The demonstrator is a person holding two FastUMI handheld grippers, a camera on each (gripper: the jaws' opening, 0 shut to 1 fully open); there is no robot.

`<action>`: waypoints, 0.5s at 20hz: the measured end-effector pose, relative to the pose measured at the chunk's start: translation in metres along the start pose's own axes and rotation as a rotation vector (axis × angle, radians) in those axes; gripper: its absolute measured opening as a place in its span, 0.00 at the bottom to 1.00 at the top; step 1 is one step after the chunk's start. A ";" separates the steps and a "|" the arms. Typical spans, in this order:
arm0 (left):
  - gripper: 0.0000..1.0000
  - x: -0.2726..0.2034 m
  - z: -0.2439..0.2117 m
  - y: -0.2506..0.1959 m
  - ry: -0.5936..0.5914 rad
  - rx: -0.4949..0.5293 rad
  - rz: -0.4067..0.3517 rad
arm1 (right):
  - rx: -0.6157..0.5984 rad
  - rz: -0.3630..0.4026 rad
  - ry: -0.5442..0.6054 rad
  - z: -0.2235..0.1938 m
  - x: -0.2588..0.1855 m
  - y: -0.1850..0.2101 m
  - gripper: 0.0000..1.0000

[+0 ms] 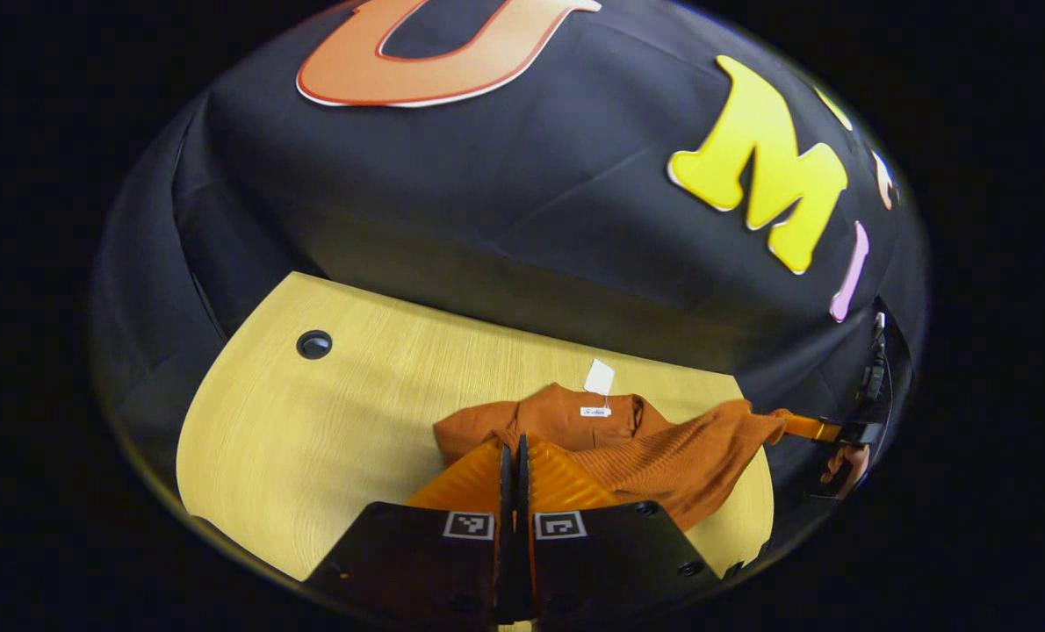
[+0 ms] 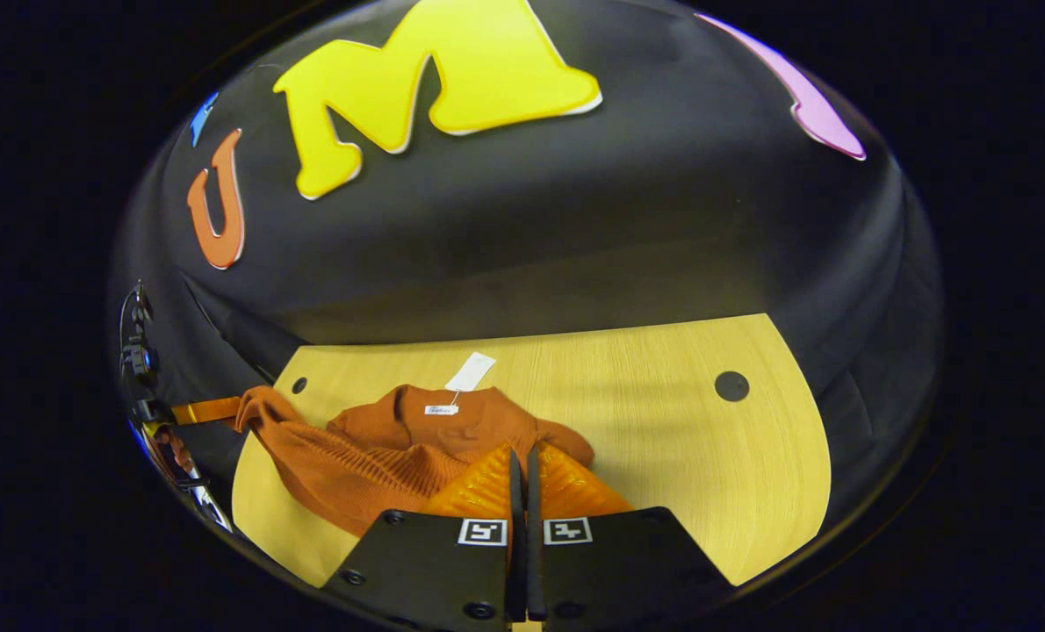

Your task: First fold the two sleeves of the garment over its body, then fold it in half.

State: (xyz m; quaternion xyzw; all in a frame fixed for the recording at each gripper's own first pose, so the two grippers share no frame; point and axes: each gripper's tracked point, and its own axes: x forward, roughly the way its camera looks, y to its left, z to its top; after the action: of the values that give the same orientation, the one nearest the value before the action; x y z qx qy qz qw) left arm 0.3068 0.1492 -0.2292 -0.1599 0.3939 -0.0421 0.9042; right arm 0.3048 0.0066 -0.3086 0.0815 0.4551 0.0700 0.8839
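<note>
An orange knit garment (image 1: 575,421) (image 2: 452,434) lies on the pale wooden table (image 1: 312,430) (image 2: 663,421), collar toward the wall, with a white tag (image 1: 599,377) at the neck. In the left gripper view, one sleeve (image 1: 707,448) is stretched out to the right past the table's edge, and my right gripper (image 1: 790,425) pinches its cuff. The right gripper view has the other sleeve (image 2: 312,448) pulled out to the left, its cuff pinched by my left gripper (image 2: 228,407). Up close, each gripper (image 1: 514,449) (image 2: 527,452) has its fingers pressed together over the garment's shoulder.
Round black cable holes (image 1: 313,344) (image 2: 731,386) sit in the tabletop near its far corners. A hand (image 1: 847,465) (image 2: 171,448) holds each far gripper beyond the table's side edges. The booth's black cloth wall stands right behind the table.
</note>
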 end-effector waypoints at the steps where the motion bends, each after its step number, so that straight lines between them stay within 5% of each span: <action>1: 0.03 0.020 0.001 0.005 0.014 0.002 0.009 | -0.006 -0.008 0.012 0.001 0.023 -0.005 0.00; 10: 0.03 0.144 -0.036 0.035 0.130 -0.011 0.103 | 0.032 -0.039 0.085 -0.027 0.142 -0.027 0.00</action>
State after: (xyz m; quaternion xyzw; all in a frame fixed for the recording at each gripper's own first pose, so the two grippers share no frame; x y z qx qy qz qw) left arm 0.3779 0.1442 -0.3645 -0.1411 0.4596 -0.0035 0.8768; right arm 0.3655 0.0102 -0.4423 0.0840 0.4948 0.0490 0.8636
